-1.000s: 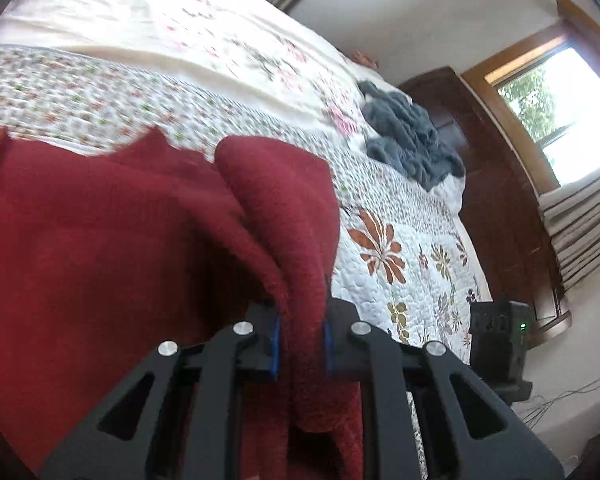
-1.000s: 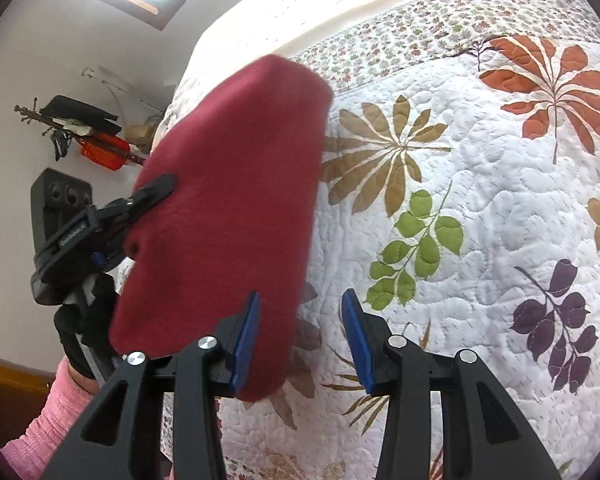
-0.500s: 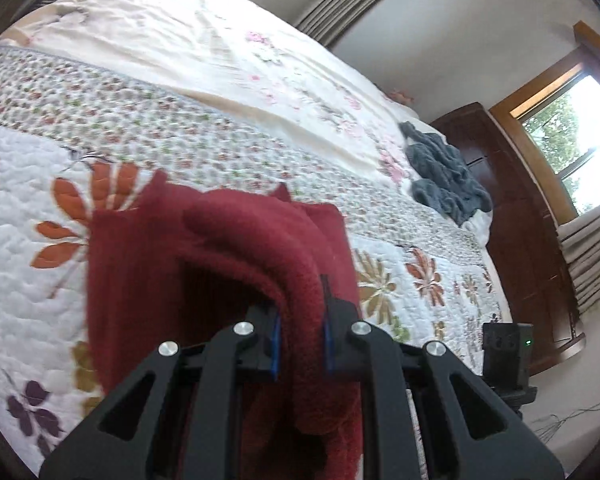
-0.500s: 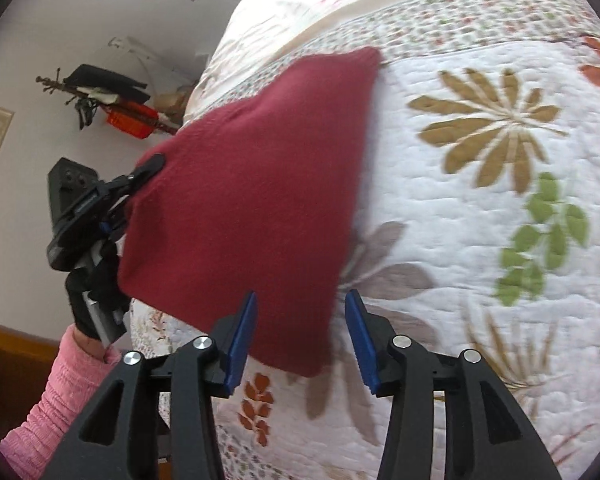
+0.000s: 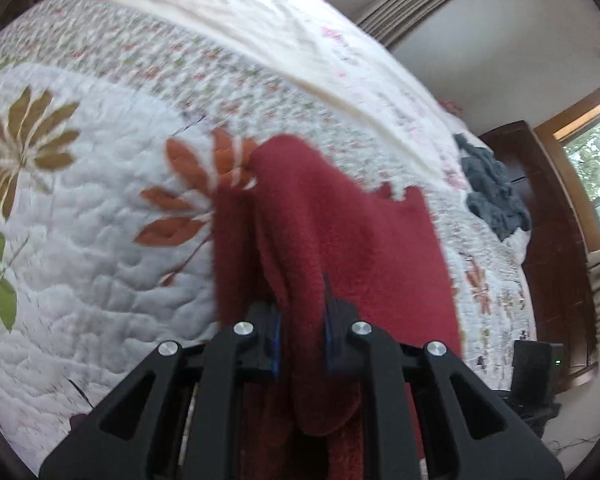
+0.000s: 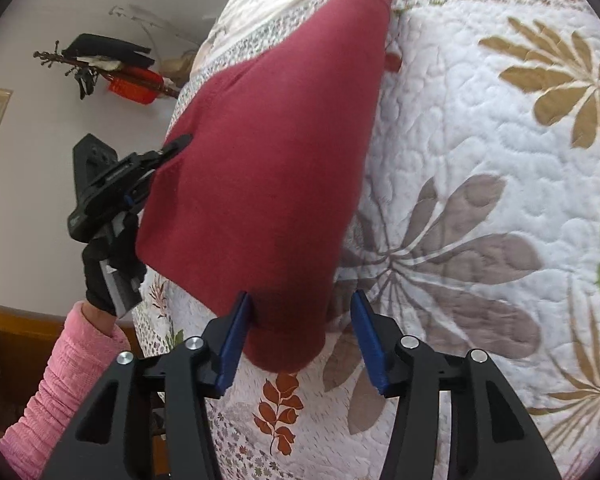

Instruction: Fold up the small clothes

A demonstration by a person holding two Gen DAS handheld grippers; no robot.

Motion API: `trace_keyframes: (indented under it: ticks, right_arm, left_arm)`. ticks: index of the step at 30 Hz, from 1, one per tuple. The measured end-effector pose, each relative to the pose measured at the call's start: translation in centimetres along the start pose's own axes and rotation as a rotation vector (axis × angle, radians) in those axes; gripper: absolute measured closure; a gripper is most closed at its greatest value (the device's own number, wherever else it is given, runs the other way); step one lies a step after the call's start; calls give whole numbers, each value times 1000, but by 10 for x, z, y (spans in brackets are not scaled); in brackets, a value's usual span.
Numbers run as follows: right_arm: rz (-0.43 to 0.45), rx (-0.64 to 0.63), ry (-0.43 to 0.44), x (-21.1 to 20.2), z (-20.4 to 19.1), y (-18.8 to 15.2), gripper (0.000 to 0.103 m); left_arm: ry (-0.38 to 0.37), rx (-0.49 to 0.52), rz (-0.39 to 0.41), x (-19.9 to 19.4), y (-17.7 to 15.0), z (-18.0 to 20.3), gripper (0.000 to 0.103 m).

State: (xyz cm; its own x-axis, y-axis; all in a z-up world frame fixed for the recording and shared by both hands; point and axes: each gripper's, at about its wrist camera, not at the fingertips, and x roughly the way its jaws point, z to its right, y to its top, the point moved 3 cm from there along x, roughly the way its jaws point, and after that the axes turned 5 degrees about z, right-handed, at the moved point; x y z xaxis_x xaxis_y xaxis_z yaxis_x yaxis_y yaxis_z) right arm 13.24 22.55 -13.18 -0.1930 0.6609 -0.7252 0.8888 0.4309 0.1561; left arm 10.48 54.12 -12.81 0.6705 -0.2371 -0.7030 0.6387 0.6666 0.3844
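Garment (image 6: 268, 168), red, over quilt (image 6: 480, 152): left gripper (image 5: 302, 336) clamped on its fold; right gripper (image 6: 300, 336) fingers apart. No legible writing.

The left wrist view sits just behind the left tool (image 5: 302, 336) and looks along its fingers, close over the white quilted bedspread with leaf prints (image 5: 80, 248), toward the far side of the bed and a wood-framed window (image 5: 596, 160). The right wrist view rides behind the right tool (image 6: 300, 336), equally close, facing across the bed's near edge toward a white wall (image 6: 40, 128). Both views share the dark red fleece cloth (image 5: 340, 232) (image 6: 268, 160) and bedspread (image 6: 480, 152); the right view also catches the left tool (image 6: 172, 146).
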Motion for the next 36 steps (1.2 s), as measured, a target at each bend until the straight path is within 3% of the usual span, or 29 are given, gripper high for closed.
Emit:
trace_keyframes:
  ticks: [4, 8, 11, 13, 17, 20, 21, 22, 23, 25, 30, 36]
  right_arm:
    - [-13, 0, -25, 10, 2, -2, 50]
    - [-15, 4, -33, 13, -1, 0, 50]
    - [-11, -1, -28, 8, 0, -2, 49]
    - [-12, -5, -27, 7, 0, -7, 46]
    - [-17, 11, -14, 13, 4, -13, 45]
    - [-30, 55, 10, 24, 8, -14, 45]
    - [-37, 66, 17, 28, 8, -14, 45]
    - [-44, 84, 26, 32, 9, -13, 57]
    - [-52, 100, 53, 34, 7, -13, 71]
    - [-36, 95, 69, 29, -1, -11, 76]
    - [-11, 48, 52, 19, -16, -12, 79]
    - [-53, 67, -33, 48, 0, -22, 79]
  left_arm:
    - [0, -20, -20, 8, -6, -12, 87]
    - [27, 28, -5, -14, -9, 1, 84]
    - [91, 91, 22, -43, -19, 16, 75]
    - [59, 108, 35, -63, -32, 27, 59]
    - [32, 119, -8, -80, -64, 37, 52]
    - [34, 120, -62, -68, -80, 34, 58]
    - [56, 123, -81, -63, -84, 32, 76]
    - [68, 120, -100, -58, -86, 30, 94]
    - [73, 108, -106, -55, -86, 25, 94]
    - [68, 62, -111, -57, -83, 15, 96]
    - [26, 46, -82, -74, -85, 2, 96]
    - [59, 58, -108, -53, -104, -18, 96]
